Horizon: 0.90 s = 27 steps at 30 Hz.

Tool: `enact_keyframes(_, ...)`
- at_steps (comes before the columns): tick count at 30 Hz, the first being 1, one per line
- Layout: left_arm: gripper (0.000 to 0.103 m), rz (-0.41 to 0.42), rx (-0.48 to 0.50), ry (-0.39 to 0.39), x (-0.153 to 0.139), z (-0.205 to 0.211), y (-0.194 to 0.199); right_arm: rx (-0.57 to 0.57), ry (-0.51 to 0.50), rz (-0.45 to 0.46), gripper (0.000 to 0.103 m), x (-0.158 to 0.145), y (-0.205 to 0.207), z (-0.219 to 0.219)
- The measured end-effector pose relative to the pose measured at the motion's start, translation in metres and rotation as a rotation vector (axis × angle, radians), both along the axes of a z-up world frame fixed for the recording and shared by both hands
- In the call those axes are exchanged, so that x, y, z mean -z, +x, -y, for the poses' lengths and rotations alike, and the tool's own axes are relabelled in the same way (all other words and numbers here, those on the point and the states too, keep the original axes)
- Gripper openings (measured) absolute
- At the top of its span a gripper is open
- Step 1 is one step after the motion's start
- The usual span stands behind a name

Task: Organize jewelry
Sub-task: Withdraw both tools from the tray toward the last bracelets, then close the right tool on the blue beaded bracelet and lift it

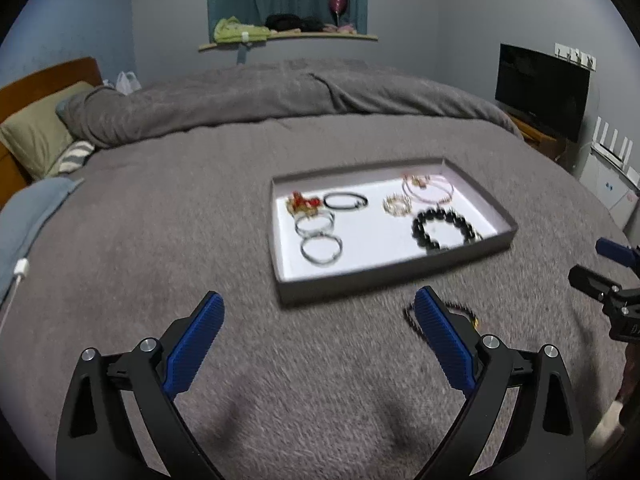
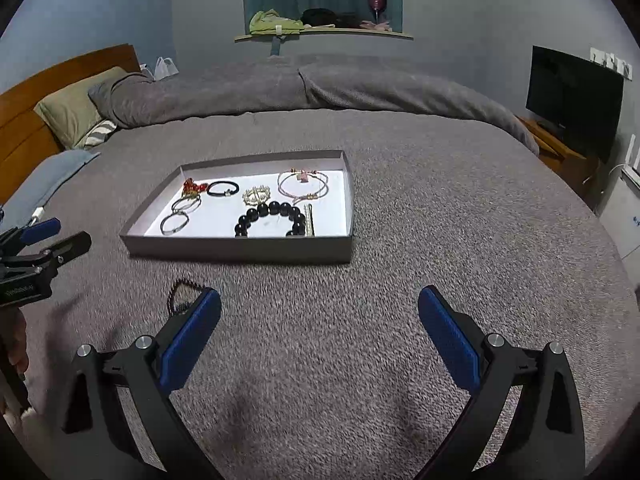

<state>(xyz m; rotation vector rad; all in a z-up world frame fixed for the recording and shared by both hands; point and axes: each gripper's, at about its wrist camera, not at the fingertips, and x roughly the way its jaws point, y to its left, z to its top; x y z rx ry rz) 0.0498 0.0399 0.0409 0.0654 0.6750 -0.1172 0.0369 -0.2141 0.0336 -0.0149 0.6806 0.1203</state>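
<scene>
- The left gripper fills the lower part of its own view with jaws spread wide and nothing between the ribbed blue pads; only grey blanket shows in the gap.
- The right gripper is just as wide and just as empty in its own view.
- One small dark beaded bracelet lies loose on the blanket, outside the tray. In the left view it sits lower right of centre, partly hidden behind the right-hand pad; in the right view the same bracelet peeks out behind the left-hand pad, lower left.
- So it lies between the two grippers, just ahead of both; neither is clearly nearer, in my judgement. Its loop looks flattened, but blur and the pads hide its long axis.
- It looks thin, of tiny dark beads with a hint of a gold bead at one end.
- Beyond it, the shallow grey box-lid tray holds the sorted pieces: silver bangles, a black band, a large black bead bracelet, pink cord bracelets.
</scene>
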Motion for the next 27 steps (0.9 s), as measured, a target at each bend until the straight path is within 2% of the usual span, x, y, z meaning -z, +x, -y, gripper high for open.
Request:
enact_keyframes(7, 0.095, -0.058, 0.018, 0.027, 0.03, 0.015, -0.008, -0.033, 0.017, -0.04, 0.097, 0.021, -0.007, 0.0)
enact_keyframes(11, 0.095, -0.075, 0.019, 0.012, 0.038, 0.011, -0.013, -0.078, 0.019, -0.06, 0.097, 0.034, -0.009, -0.014)
enact_keyframes(20, 0.095, -0.045, 0.03, 0.061, 0.043, 0.008, -0.029, -0.189, -0.003, -0.081, 0.095, 0.051, -0.012, -0.062)
enact_keyframes(23, 0.095, -0.041, 0.032, 0.071, 0.045, 0.007, -0.03, -0.203, -0.013, -0.088, 0.082, 0.054, -0.012, -0.071)
enact_keyframes(27, 0.095, -0.058, 0.032, 0.048, 0.047, 0.003, -0.027, -0.216, -0.003, -0.092, 0.058, 0.054, -0.011, -0.078)
